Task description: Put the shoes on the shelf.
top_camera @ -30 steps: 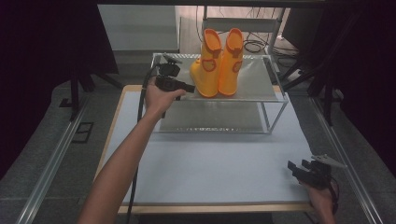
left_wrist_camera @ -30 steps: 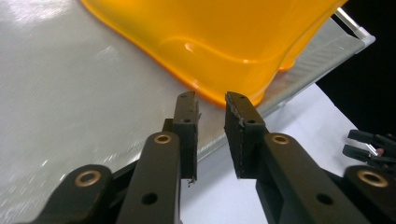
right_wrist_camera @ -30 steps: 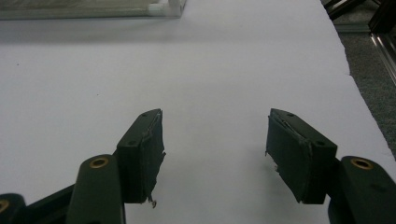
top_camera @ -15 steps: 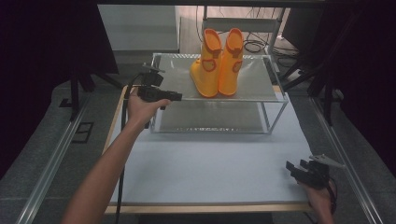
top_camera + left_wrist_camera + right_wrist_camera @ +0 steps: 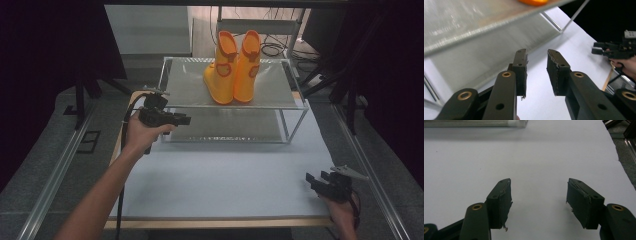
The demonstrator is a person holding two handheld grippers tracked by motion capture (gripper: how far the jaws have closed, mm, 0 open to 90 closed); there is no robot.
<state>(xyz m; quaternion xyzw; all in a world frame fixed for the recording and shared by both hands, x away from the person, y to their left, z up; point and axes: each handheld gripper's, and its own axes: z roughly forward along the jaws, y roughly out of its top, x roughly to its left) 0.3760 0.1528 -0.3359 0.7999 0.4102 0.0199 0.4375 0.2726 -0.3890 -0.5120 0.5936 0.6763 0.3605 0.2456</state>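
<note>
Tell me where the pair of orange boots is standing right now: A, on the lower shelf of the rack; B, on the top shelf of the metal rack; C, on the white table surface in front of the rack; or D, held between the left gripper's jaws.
B: the orange boots stand upright side by side on the top shelf of the metal rack, while the left gripper is off to the rack's left with nothing between its jaws.

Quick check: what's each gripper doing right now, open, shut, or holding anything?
Left gripper: open, empty, jaws just been opening, beside the shelf rack.
Right gripper: open, empty, over the white table.
</note>
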